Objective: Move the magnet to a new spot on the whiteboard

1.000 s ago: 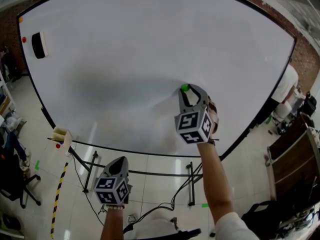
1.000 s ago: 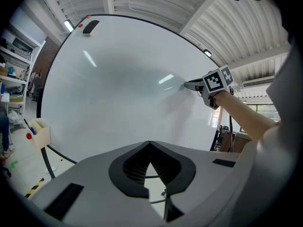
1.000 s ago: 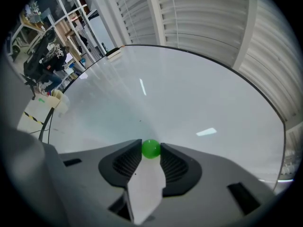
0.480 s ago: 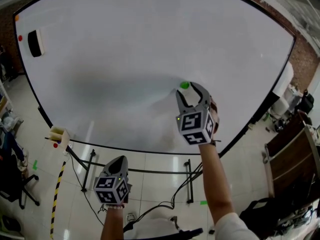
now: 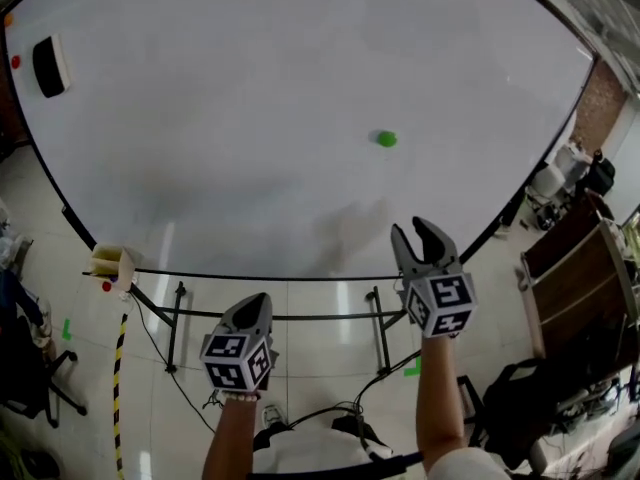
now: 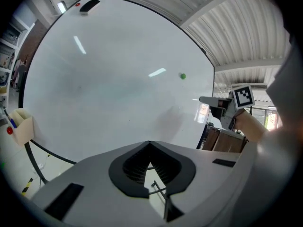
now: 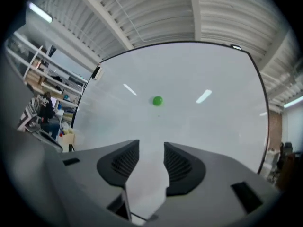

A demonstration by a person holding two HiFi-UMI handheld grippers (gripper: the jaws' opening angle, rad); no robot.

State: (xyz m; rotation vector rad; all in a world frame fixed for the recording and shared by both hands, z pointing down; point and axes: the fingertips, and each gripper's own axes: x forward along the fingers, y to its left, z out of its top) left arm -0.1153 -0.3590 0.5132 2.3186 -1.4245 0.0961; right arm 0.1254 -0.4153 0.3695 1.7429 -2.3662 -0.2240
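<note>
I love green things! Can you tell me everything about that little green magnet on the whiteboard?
The magnet is a small, round, bright green button that looks like smooth plastic. It sits flat against the white whiteboard, a bit right of the middle in the head view, with bare board all around it. Only the board touches it; nothing holds it. It is too small to tell if it has any marks on it.
</note>
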